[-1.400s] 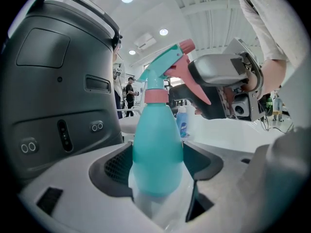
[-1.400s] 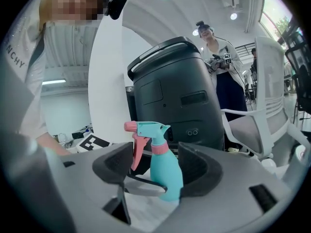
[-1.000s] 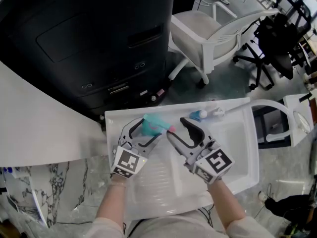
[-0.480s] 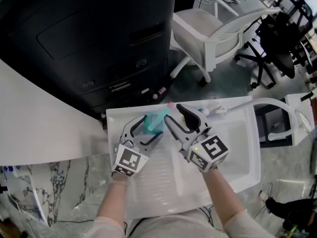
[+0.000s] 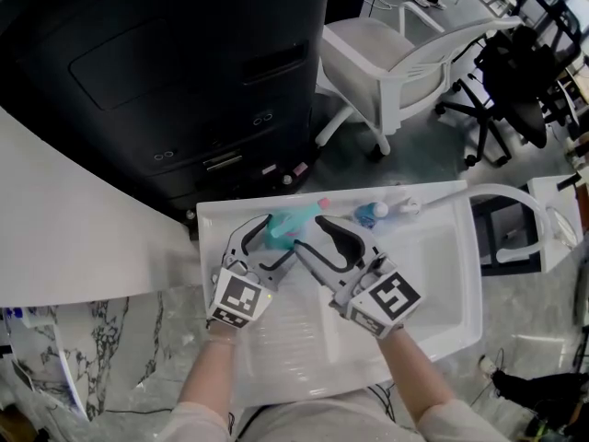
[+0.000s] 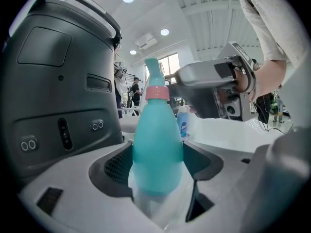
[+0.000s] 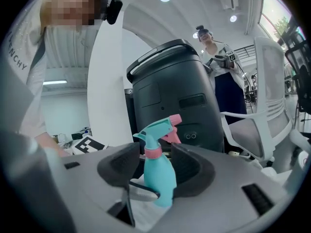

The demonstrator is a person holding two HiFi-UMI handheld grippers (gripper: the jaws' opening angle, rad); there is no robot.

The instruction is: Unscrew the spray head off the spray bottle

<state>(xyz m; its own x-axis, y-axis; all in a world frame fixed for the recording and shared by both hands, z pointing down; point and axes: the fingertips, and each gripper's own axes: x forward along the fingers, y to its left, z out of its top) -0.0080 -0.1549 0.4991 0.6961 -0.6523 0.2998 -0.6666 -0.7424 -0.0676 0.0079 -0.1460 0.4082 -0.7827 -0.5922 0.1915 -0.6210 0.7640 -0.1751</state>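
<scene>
The left claw (image 6: 158, 165) is pinched on the spray bottle (image 6: 156, 140); its two dark ribbed pads press the smooth teal body from either side. That grip reads plainly only in the left gripper view, which meets the spray head end-on as a narrow stub. The bottle stands upright over the white table (image 5: 442, 284), near its far left edge.

The right claw (image 7: 156, 170) has just been closing. The pink collar (image 7: 154, 152) stands between its spread pads, a gap showing on each side. Only the right gripper view gives the spray head (image 7: 156, 129) in profile: a teal beak with a pink nozzle tip and a pink trigger beneath. It also catches one grey finger of the left claw curving round the bottle's base.

The head view alone shows both claws meeting at the bottle, each carrying one cube (image 5: 241, 300) with square black-and-white markers.

Counted: two claws, two cubes, one spray bottle, and one small blue bottle (image 5: 371, 214) lying near the table's far rim. The table is moulded white plastic with a raised rim. Beyond it stand one big dark cabinet (image 5: 166, 63) with a rounded matte shell and one white chair (image 5: 396, 58).
</scene>
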